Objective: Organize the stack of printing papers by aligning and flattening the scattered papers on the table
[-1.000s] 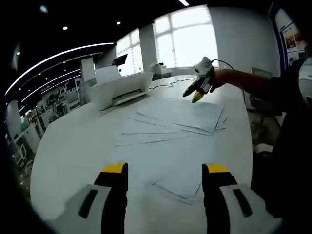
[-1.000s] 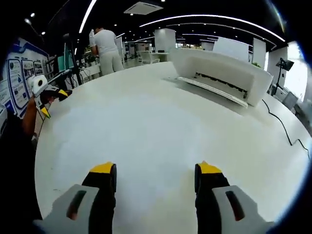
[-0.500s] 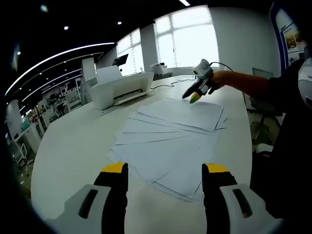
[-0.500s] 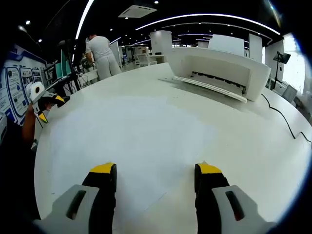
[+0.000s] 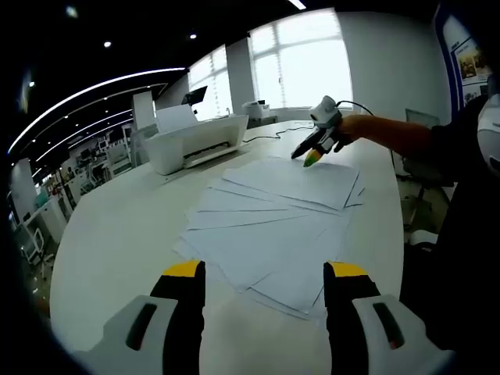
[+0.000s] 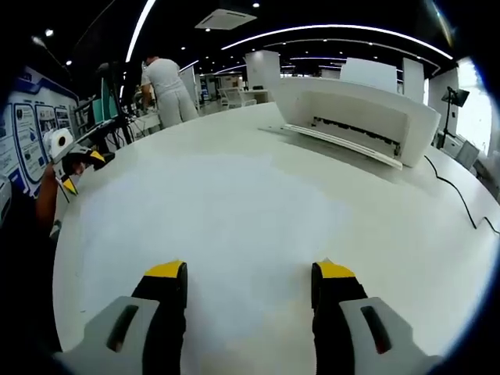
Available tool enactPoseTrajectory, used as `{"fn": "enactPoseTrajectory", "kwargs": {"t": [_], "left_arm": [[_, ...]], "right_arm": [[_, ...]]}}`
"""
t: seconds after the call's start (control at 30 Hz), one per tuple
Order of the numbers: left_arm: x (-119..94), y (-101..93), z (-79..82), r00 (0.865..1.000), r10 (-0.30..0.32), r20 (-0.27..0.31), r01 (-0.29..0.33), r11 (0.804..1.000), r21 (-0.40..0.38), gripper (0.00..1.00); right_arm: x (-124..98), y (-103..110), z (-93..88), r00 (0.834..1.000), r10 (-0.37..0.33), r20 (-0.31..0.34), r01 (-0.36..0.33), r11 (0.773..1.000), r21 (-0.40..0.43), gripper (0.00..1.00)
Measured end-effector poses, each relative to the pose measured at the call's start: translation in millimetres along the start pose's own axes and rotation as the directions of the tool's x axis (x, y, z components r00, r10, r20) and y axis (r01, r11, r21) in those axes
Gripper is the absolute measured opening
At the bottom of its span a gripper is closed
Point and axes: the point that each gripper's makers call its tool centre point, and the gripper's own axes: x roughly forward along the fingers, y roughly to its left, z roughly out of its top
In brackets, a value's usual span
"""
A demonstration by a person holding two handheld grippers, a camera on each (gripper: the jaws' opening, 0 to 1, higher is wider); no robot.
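Note:
Several white sheets of printing paper (image 5: 269, 215) lie fanned and overlapping on the white table (image 5: 117, 242). My left gripper (image 5: 266, 275) is open just above the near edge of the fan, nothing between its yellow-tipped jaws. At the far side of the papers the right gripper (image 5: 315, 151) points down at the top sheet, held by a person's hand. In the right gripper view my right gripper (image 6: 248, 275) is open over the faint white sheets (image 6: 211, 226); the left gripper (image 6: 74, 168) shows far left.
A white printer (image 5: 195, 141) (image 6: 355, 117) stands at the table's far side with a black cable (image 6: 461, 211) trailing from it. A person in white (image 6: 168, 86) stands in the background. A dark sleeve (image 5: 461, 203) fills the right edge.
The left view has tilted so the fanned papers now sit clearly ahead of the jaws. The right gripper dipped slightly toward the top sheet. Both stay open.

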Motion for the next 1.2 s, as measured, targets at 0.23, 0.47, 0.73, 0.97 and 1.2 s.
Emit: {"fn": "enactPoseTrajectory", "kwargs": {"t": [0.23,0.47,0.73,0.97,1.2], "left_arm": [[-3,1.1,-1.8,1.000,0.005,-0.001,-0.005,1.000,-0.004,0.65],[-7,2.9,-2.3,1.000,0.012,0.001,-0.012,1.000,-0.006,0.65],[-9,5.4,-3.6,1.000,0.017,0.000,-0.017,1.000,-0.007,0.65],[-6,3.4,-3.6,1.000,0.009,0.002,-0.009,1.000,-0.008,0.65],[-8,4.3,-3.9,1.000,0.012,0.001,-0.012,1.000,-0.009,0.65]], "right_arm": [[6,7,3.2,1.000,0.022,-0.007,-0.022,1.000,-0.020,0.61],[14,18,7.5,0.998,0.061,-0.025,-0.062,0.997,-0.044,0.61],[5,8,10.2,1.000,0.017,-0.008,-0.017,0.999,-0.035,0.62],[9,7,4.0,1.000,0.012,-0.021,-0.012,1.000,-0.019,0.63],[12,16,9.0,0.999,0.033,-0.010,-0.034,0.999,-0.037,0.62]]}}
